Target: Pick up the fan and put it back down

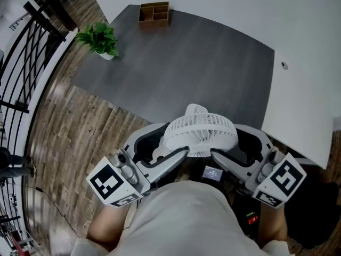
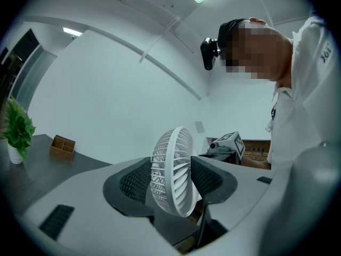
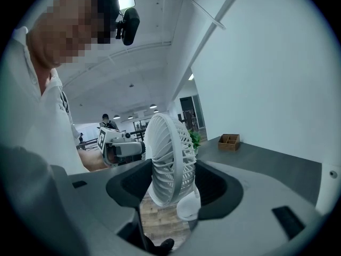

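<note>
1 white fan [image 1: 201, 132] is held in the air, clenched by 2 tools: the left hand-held gripper [image 1: 173, 141] and the right hand-held gripper [image 1: 228, 142]. Beyond them, 1 plant [image 1: 100, 39] and 1 wooden box [image 1: 154, 13] are seen on the surface [image 1: 202, 63].

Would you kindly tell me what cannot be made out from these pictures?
- Fan blades: every view, hidden behind the grille.
- Wooden box contents: head view, too small.
- Dark device under the fan: head view, partly covered by it; label too small to read.
- Distant person: right gripper view, too small.
</note>
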